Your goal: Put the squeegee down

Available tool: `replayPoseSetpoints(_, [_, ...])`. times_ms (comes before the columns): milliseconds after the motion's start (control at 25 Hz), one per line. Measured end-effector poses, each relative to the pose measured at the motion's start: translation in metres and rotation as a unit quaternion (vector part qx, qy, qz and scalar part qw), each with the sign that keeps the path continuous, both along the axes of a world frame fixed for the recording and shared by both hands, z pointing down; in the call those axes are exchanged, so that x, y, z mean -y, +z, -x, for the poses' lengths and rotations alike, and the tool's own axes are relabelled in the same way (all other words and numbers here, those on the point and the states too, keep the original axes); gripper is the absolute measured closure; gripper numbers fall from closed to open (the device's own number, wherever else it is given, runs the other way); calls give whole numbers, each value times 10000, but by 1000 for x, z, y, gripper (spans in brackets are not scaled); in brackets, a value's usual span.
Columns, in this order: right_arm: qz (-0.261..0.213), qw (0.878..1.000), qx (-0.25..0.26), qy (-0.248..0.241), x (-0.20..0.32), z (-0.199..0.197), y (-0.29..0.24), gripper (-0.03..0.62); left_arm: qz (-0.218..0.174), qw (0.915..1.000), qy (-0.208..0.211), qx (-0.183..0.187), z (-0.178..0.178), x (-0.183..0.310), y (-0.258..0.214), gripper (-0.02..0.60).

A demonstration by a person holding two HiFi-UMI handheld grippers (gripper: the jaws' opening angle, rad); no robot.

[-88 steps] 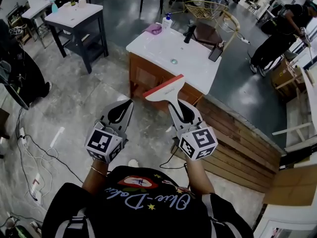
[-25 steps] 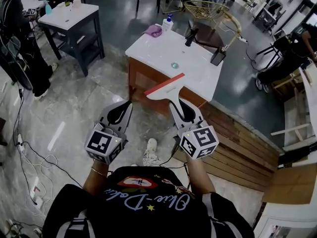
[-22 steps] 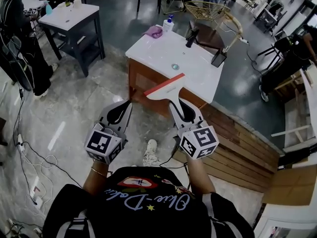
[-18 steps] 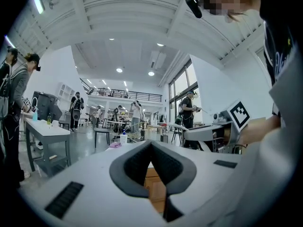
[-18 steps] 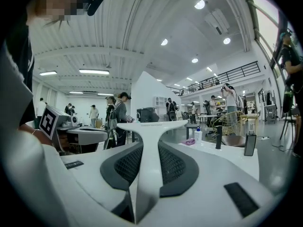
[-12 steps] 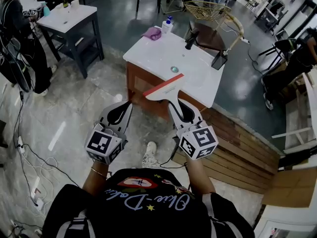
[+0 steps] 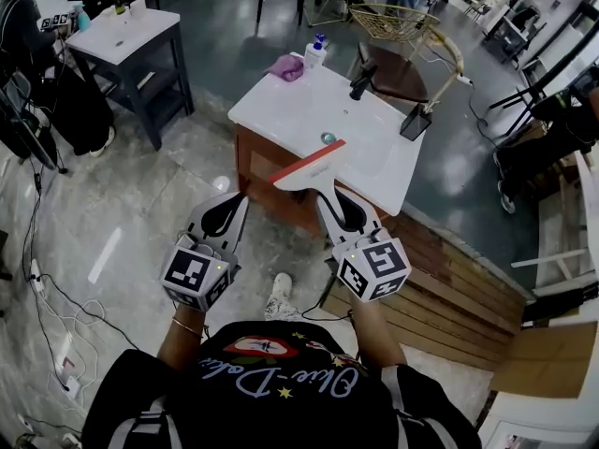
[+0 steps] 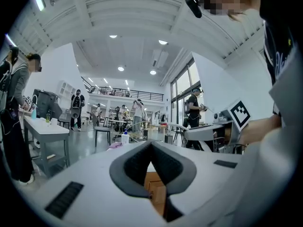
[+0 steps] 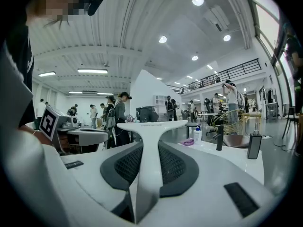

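The squeegee (image 7: 309, 168), with a white handle and a red blade edge, is held up in my right gripper (image 7: 328, 195), which is shut on its handle. In the head view its blade hangs over the near edge of the white sink counter (image 7: 281, 110). The right gripper view shows the squeegee (image 9: 150, 131) upright between the dark pads, its T-shaped head on top, with the right gripper (image 9: 147, 150) closed on the stem. My left gripper (image 7: 245, 195) is level to the left of it, fingertips together and empty. In its own view the left gripper (image 8: 151, 144) points at the counter's wooden cabinet.
On the counter stand a black faucet (image 7: 358, 82), a soap bottle (image 7: 315, 50), a purple cloth (image 7: 286, 67) and a black holder (image 7: 412, 122). A second sink table (image 7: 122, 31) is at the far left, with a person beside it. Wooden boards (image 7: 449, 279) lie right; cables (image 7: 56, 297) left.
Both grippers have been carried forward with the squeegee, so the counter now sits closer and the blade overlaps its near edge. The grip has not changed.
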State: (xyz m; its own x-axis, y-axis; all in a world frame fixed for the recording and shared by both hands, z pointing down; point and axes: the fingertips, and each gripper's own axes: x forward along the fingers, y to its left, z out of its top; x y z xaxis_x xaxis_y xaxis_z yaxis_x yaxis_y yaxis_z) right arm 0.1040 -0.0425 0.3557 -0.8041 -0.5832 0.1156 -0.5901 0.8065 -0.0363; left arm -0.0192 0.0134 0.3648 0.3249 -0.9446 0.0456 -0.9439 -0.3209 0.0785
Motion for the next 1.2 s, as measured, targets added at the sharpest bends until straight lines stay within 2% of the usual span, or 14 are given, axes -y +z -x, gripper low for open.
replayPoseSetpoints(360, [-2,10000,-51,-63,24,2,2,503,59,9999,-40,-89,-2,22,4,584])
replayPoseSetpoints(1200, [37,9999,79,-136,61,4,1,503,155,9998,-116,44,-1,53,2,584])
